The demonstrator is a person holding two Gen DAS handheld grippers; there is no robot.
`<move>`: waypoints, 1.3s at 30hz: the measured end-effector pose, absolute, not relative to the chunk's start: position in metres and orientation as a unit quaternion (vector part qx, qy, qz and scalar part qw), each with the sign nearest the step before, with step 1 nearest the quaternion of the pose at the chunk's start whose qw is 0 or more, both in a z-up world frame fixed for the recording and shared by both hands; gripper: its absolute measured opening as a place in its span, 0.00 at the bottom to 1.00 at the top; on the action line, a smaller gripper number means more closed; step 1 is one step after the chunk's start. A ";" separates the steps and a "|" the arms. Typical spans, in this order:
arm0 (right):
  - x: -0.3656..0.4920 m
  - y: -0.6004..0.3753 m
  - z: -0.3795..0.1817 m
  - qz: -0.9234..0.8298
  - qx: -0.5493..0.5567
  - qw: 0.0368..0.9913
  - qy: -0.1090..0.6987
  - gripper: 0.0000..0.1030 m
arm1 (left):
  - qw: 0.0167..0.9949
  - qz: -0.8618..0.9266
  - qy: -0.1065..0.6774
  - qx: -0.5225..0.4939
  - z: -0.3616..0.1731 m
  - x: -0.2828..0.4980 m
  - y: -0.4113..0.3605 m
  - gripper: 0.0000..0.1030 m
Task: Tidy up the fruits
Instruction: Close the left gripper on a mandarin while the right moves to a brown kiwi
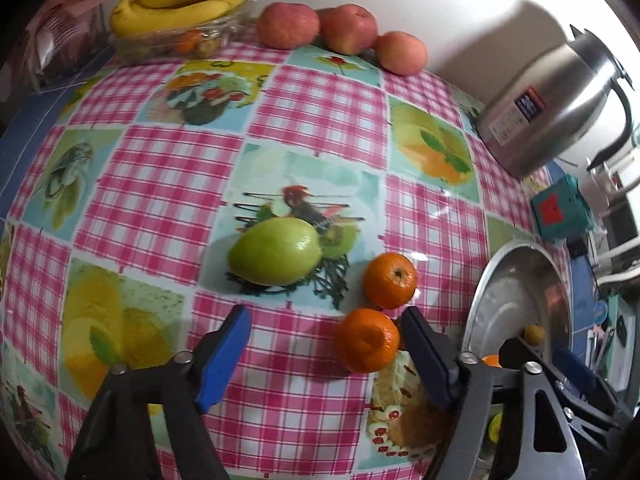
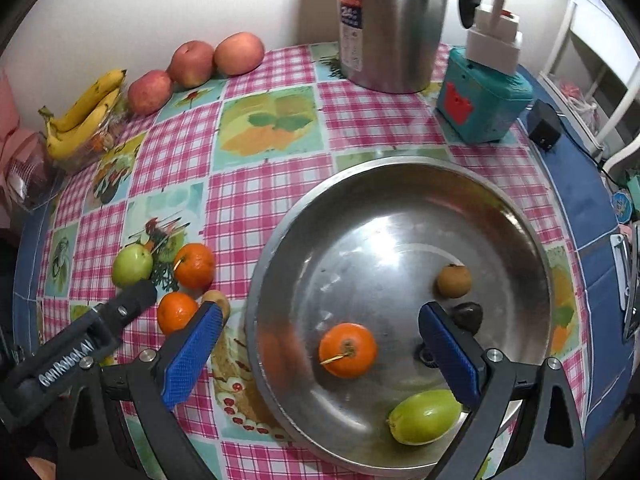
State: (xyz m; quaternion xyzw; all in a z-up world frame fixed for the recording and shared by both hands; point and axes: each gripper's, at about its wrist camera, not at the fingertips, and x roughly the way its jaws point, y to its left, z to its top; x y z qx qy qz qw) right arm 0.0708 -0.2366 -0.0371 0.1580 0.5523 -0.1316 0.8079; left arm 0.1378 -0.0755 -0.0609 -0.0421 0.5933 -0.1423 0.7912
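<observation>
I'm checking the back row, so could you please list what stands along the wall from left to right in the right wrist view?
Bananas → first apple → second apple → third apple → steel kettle → teal box.

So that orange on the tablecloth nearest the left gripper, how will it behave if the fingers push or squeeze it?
The near orange is round and sits loose on the smooth tablecloth, so a sideways nudge would probably roll it, perhaps into the second orange just behind. Its dimpled peel likely grips the padded fingers fairly well, and it probably gives slightly under pressure.
</observation>
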 end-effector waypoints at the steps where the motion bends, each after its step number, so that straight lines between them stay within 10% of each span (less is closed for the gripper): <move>1: 0.070 -0.237 -0.037 -0.134 0.157 0.808 0.552 0.96 | 0.789 -0.147 0.595 -0.043 -0.062 0.137 -0.078 0.72; 16: 0.067 -0.243 -0.036 -0.136 0.172 0.808 0.547 0.96 | 0.752 -0.176 0.629 -0.092 -0.082 0.136 -0.090 0.41; 39: 0.073 -0.234 -0.043 -0.122 0.163 0.801 0.562 0.96 | 0.759 -0.135 0.620 -0.147 -0.064 0.146 -0.038 0.40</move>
